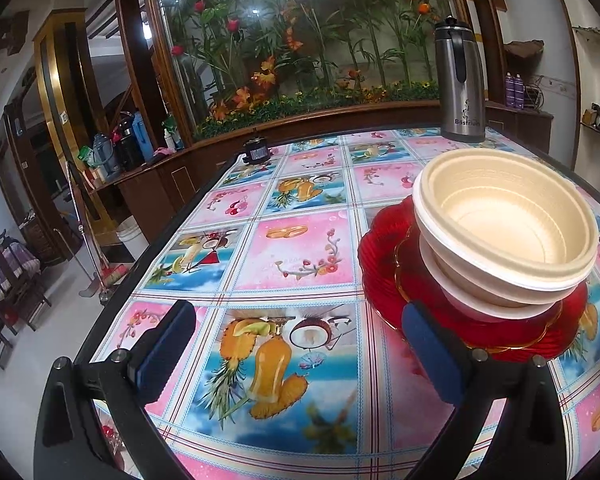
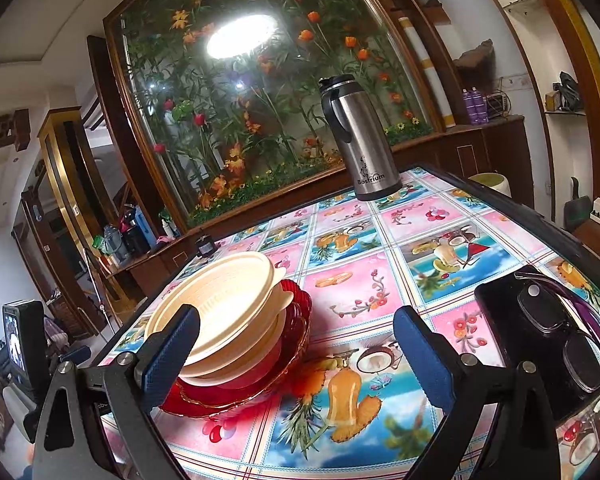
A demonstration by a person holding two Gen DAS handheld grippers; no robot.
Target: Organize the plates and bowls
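Cream plastic bowls [image 1: 508, 224] sit nested and slightly askew on a stack of red scalloped plates [image 1: 384, 268], at the right of the left wrist view. My left gripper [image 1: 300, 354] is open, its right finger [image 1: 432, 354] close beside the plates' near rim, nothing between the pads. In the right wrist view the same cream bowls [image 2: 228, 304] and red plates [image 2: 296, 312] lie at the left. My right gripper [image 2: 296, 354] stands open, its left finger [image 2: 172, 354] in front of the bowls, apart from them.
A steel thermos jug [image 1: 458, 80] [image 2: 360, 136] stands at the table's far side. A black phone with folded glasses [image 2: 560, 332] lies on the right. A small dark object [image 1: 256, 150] rests at the far left edge. The fruit-print tablecloth [image 1: 296, 248] [image 2: 380, 280] covers the table.
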